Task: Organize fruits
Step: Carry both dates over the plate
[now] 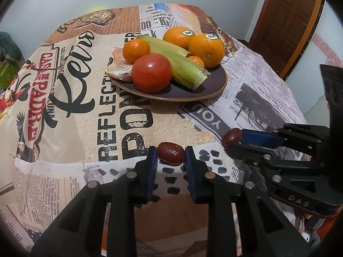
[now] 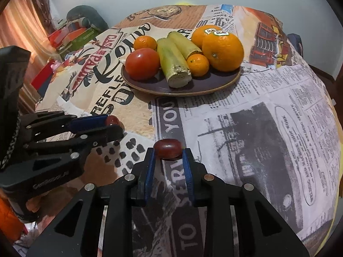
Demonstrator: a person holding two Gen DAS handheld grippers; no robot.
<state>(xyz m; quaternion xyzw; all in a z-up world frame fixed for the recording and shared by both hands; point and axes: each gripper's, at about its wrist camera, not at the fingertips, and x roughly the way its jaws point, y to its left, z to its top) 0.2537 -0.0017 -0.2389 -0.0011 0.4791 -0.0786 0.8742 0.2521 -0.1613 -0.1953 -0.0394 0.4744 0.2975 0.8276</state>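
Now, left wrist view: the left gripper [image 1: 171,154] pinches a dark red grape [image 1: 170,153] between its blue pads, held over the near part of the table [image 1: 64,128], short of the plate.
Beside it: the right gripper [image 1: 232,138] reaches in from the right edge, its own grape [image 1: 232,137] caught at the fingertips.
Plate: the brown plate [image 1: 210,90] sits toward the far edge, crowded with a tomato [image 1: 151,72], oranges [image 1: 206,50], corn [image 1: 178,64] and what looks like raw meat [image 1: 120,66].
Right wrist view: the right gripper [image 2: 168,152] clamps the second grape [image 2: 168,151] crosswise; the left gripper [image 2: 112,122] comes in from the left edge with its grape [image 2: 112,120] just showing past the fingers.
Free space: the bare plate rim [image 2: 203,87] nearest the grippers looks like the only open spot.
Doing it well, I'd judge: carry each grape low to that near rim, one side each, set it against the plate before parting the fingers, since grapes roll.
Grip: keep it light, as the skin would bruise.
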